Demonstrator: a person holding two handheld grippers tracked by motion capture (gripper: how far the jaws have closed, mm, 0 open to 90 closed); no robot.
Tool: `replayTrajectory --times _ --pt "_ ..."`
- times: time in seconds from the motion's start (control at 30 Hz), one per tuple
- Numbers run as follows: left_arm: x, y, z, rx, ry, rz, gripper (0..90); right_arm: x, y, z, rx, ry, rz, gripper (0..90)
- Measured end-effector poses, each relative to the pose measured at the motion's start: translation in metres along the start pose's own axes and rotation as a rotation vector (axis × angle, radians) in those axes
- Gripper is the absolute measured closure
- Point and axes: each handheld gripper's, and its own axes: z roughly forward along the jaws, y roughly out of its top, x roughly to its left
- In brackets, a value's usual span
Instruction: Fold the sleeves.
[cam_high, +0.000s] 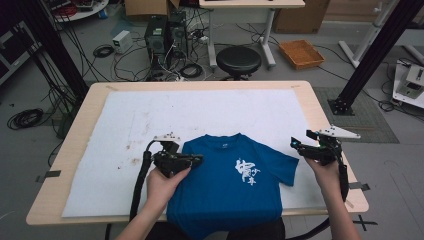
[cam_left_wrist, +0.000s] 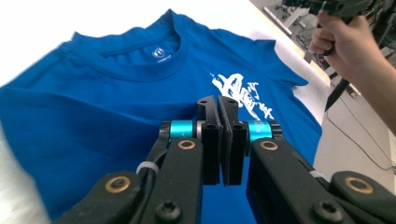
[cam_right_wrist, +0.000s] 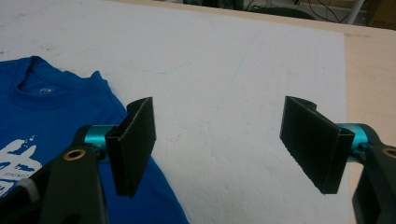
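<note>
A blue T-shirt (cam_high: 225, 185) with a white print (cam_high: 246, 171) lies face up on the white mat (cam_high: 200, 110), its hem hanging over the table's front edge. My left gripper (cam_high: 199, 160) hovers over the shirt's left shoulder and points right. Its jaws are shut pad to pad (cam_left_wrist: 218, 100), with no cloth seen between them above the shirt (cam_left_wrist: 93, 107). My right gripper (cam_high: 301, 139) is held just right of the shirt's right sleeve. It stands wide open (cam_right_wrist: 219, 135) over bare mat (cam_right_wrist: 224, 60), with the shirt (cam_right_wrist: 42, 107) to its left.
The wooden table (cam_high: 320, 115) shows a bare margin around the mat. On the floor behind it stand a black stool (cam_high: 238, 59), computer towers (cam_high: 165, 32), an orange tray (cam_high: 301, 53) and loose cables. Black frame posts rise at both sides.
</note>
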Motion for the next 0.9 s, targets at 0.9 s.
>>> replayTrajectory --times 0.9 --pt "-0.001 -0.039 -0.04 -0.03 0.207 0.15 61.9 0.0 -0.001 0.0 0.006 -0.006 -0.002 26.8"
